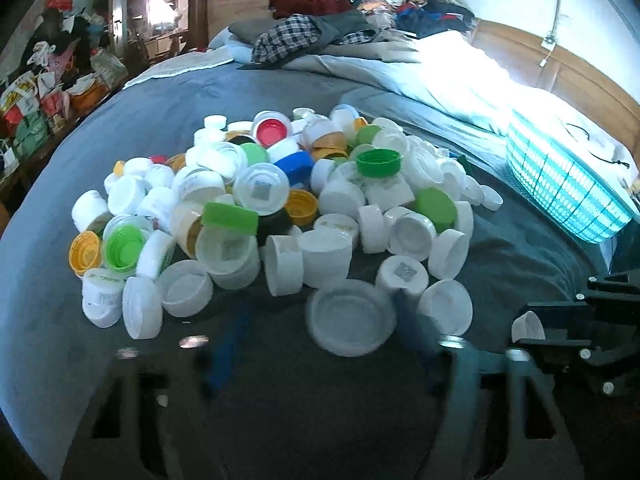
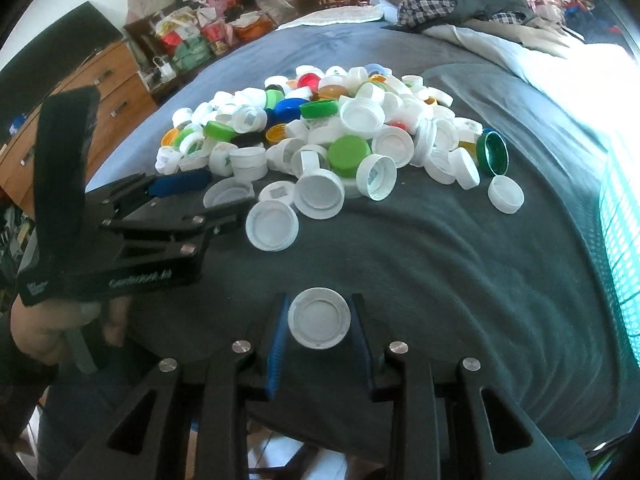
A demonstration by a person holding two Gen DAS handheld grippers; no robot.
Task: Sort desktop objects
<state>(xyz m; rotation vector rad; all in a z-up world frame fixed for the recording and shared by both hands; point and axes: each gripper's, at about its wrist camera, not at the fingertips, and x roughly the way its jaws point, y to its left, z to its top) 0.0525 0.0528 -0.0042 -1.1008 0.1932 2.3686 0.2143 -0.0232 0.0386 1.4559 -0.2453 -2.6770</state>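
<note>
A heap of bottle caps (image 1: 280,200) (image 2: 328,128), mostly white with some green, yellow, blue and red ones, lies on the grey bedsheet (image 2: 440,260). My right gripper (image 2: 319,320) is shut on a white cap (image 2: 319,318) held open side up, in front of the heap; the left wrist view shows that gripper (image 1: 532,340) and its cap (image 1: 528,326) at the lower right. My left gripper (image 1: 338,336) (image 2: 222,198) sits at the heap's near edge, its blurred fingers either side of a large white cap (image 1: 352,318) (image 2: 230,196), with gaps showing.
A teal slatted basket (image 1: 560,184) (image 2: 624,240) stands on the bed to the right of the heap. Clothes (image 1: 320,28) are piled at the bed's far end. A wooden dresser (image 2: 80,112) and bags (image 2: 192,44) stand left of the bed. A hand (image 2: 40,332) holds the left gripper.
</note>
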